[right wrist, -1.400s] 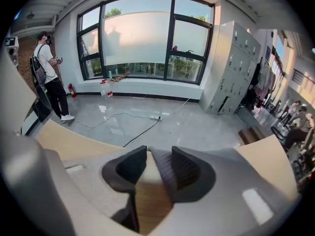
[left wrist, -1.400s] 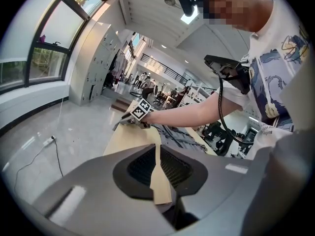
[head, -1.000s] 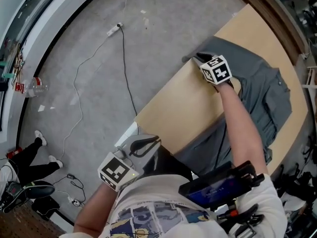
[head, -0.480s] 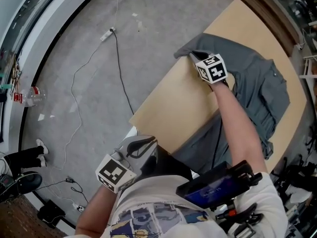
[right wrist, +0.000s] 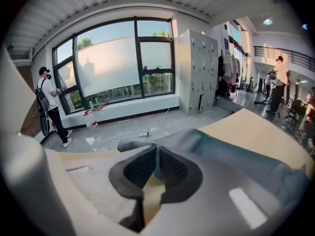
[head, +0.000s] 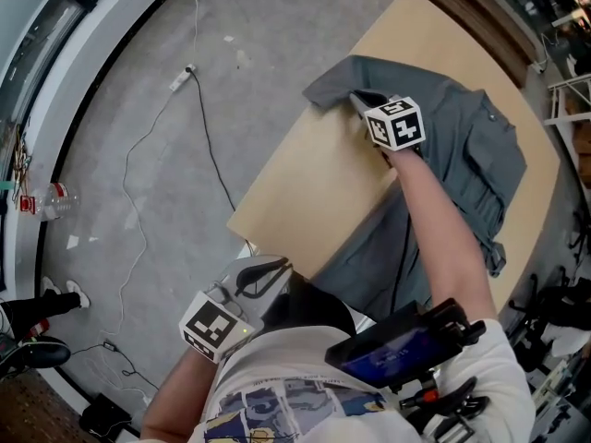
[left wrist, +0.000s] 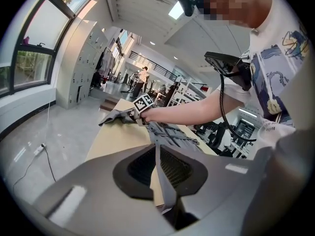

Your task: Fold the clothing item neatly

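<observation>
Since the prior frame, right gripper (head: 358, 101) had closed its jaws on the far corner of the grey shirt (head: 476, 150) and raised it off the table (head: 305, 201), left gripper (head: 277, 268) pinching the near hem; a shallow bite could slip under tension.

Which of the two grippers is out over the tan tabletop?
The right gripper: its jaws have just closed on the far corner of the grey shirt, above the tan tabletop. The left gripper sits off the near edge, also pinching shirt fabric.
</observation>
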